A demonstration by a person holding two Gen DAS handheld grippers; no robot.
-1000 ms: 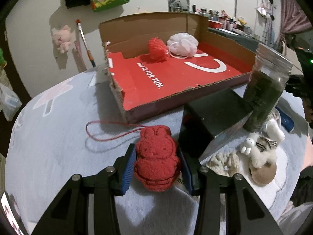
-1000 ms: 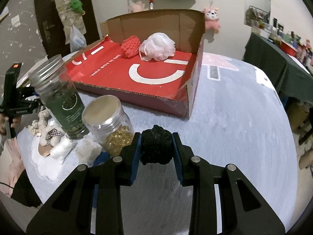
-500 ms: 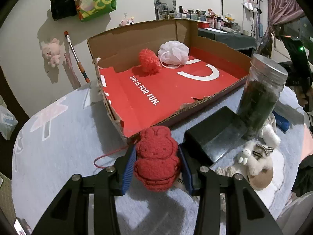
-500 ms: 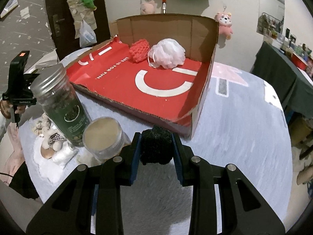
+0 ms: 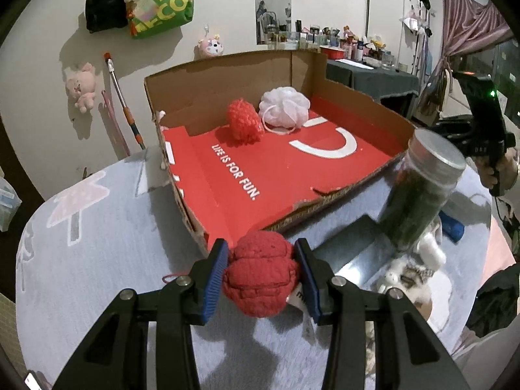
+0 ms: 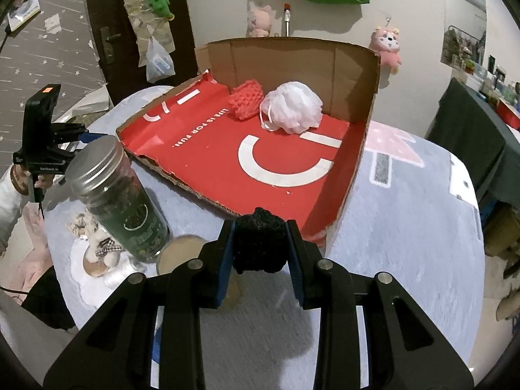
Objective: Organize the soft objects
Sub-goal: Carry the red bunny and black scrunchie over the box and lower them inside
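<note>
My left gripper (image 5: 260, 273) is shut on a red plush bunny (image 5: 260, 274), held above the table just before the near corner of the red cardboard box (image 5: 260, 175). My right gripper (image 6: 260, 243) is shut on a black fuzzy ball (image 6: 260, 242), held above the near edge of the same box (image 6: 276, 159). Inside the box at the back lie a red knitted ball (image 5: 243, 122) and a white mesh puff (image 5: 286, 110); both show in the right wrist view, the red one (image 6: 245, 99) left of the puff (image 6: 294, 107).
A tall glass jar with a metal lid (image 5: 419, 195) (image 6: 120, 195) stands by the box. A dark tin (image 5: 354, 247), a small white plush (image 5: 406, 269) and a short jar (image 6: 182, 253) lie near it. The table has a grey cloth (image 6: 406, 227).
Both grippers have risen and moved toward the box with their objects. The bunny's red cord has come off the table and is mostly hidden now.
</note>
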